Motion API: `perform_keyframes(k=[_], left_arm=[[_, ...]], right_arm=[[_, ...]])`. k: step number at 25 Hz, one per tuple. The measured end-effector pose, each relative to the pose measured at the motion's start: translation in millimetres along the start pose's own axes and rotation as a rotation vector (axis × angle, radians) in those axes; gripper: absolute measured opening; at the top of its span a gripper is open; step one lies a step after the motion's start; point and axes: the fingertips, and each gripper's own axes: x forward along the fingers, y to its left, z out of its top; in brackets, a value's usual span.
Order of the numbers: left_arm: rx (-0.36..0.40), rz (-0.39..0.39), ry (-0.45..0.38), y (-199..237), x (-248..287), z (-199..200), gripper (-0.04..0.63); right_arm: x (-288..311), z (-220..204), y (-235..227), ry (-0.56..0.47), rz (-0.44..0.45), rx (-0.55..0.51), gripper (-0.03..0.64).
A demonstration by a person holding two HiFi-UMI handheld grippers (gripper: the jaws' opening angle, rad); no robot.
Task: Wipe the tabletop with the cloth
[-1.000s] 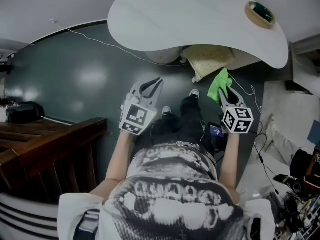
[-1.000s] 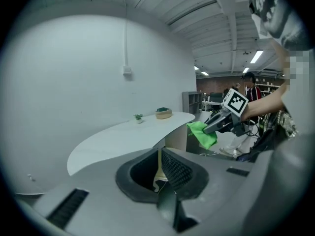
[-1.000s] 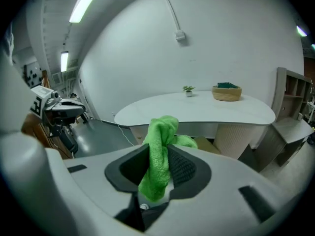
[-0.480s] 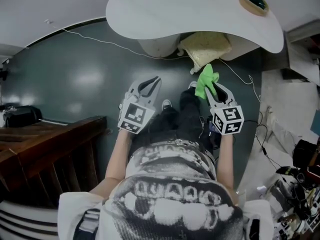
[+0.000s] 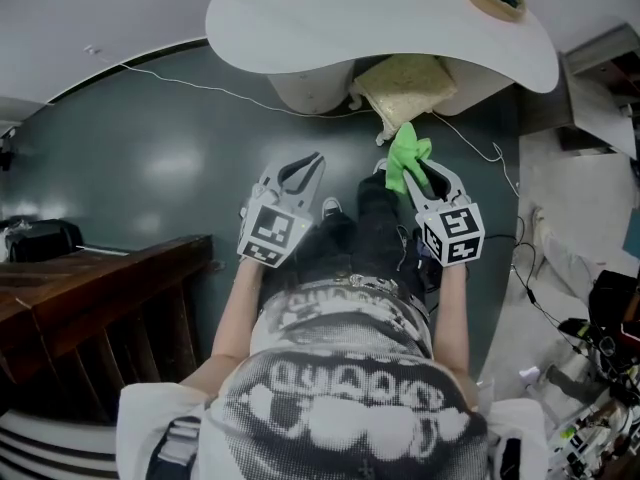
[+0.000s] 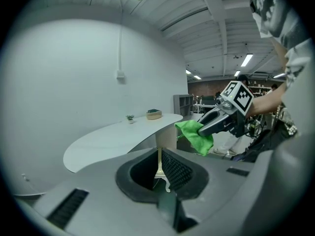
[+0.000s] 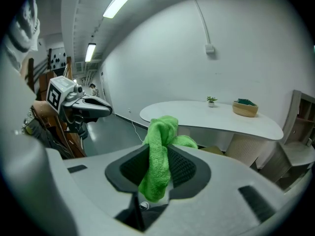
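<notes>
Two grippers are held well short of the table (image 5: 300, 28), the right gripper (image 5: 425, 173) clamped on the cloth (image 5: 405, 153) and the left gripper (image 5: 305, 168) closed on nothing, so the cloth is best carried forward and laid flat before being swept.

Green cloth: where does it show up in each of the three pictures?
Head view: green cloth right of centre, in the right gripper.
Left gripper view: cloth right of centre, mid-height.
Right gripper view: cloth at centre, between the jaws.
Shared landmark: the white table.
</notes>
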Motion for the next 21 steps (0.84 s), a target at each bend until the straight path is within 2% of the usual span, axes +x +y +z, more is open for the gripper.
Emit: perform_keyframes(k=[21], left_arm=[[0.027,-0.014,-0.009,-12.4,-2.1,-2.0,0.021]], right_arm=[[-2.1,-4.8,-2.5,-0.002,0.020,-0.020,0.110]])
